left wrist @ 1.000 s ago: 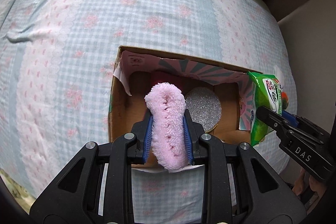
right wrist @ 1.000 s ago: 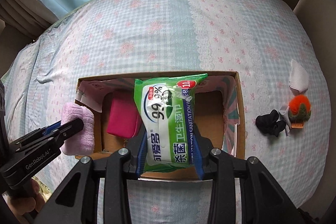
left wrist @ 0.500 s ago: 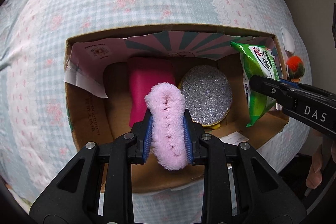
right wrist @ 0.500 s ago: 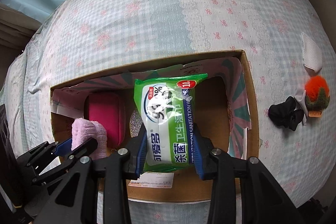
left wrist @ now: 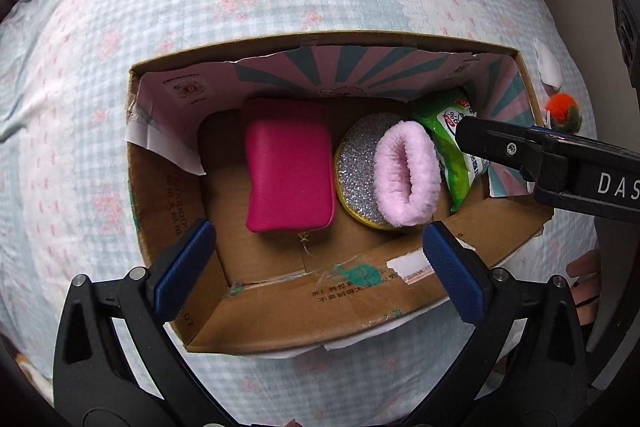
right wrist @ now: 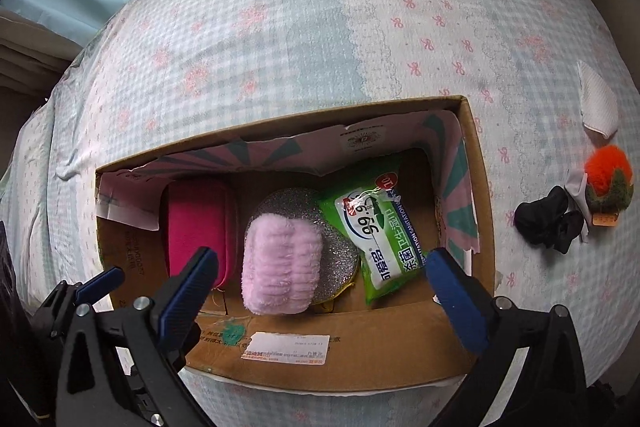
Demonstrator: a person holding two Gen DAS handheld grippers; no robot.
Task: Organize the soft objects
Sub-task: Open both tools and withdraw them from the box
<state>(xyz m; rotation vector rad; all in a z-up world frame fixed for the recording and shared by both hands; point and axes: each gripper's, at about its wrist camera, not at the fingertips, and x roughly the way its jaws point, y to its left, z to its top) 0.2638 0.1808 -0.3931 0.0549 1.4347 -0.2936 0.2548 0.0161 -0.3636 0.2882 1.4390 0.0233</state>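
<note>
An open cardboard box (left wrist: pixel 304 311) (right wrist: pixel 360 343) sits on the bed. Inside lie a magenta pouch (left wrist: pixel 288 167) (right wrist: pixel 196 223), a glittery silver round pad (left wrist: pixel 354 171) (right wrist: pixel 280 203), a fluffy pink band (left wrist: pixel 406 179) (right wrist: pixel 280 263) resting on the pad, and a green wet-wipes pack (left wrist: pixel 456 155) (right wrist: pixel 380 239) at the right. My left gripper (left wrist: pixel 320 267) is open and empty over the box's near wall. My right gripper (right wrist: pixel 320 287) is open and empty above the box; it also shows in the left wrist view (left wrist: pixel 464 133), over the wipes.
The bed has a blue-and-pink checked sheet (right wrist: pixel 280 27). To the right of the box lie a black fabric item (right wrist: pixel 548 223), an orange fuzzy toy (right wrist: pixel 608 179) (left wrist: pixel 562 111) and a white cloth piece (right wrist: pixel 598 103).
Both grippers have opened. The pink band dropped from the left gripper onto the silver pad, and the wipes pack dropped from the right gripper into the box's right side.
</note>
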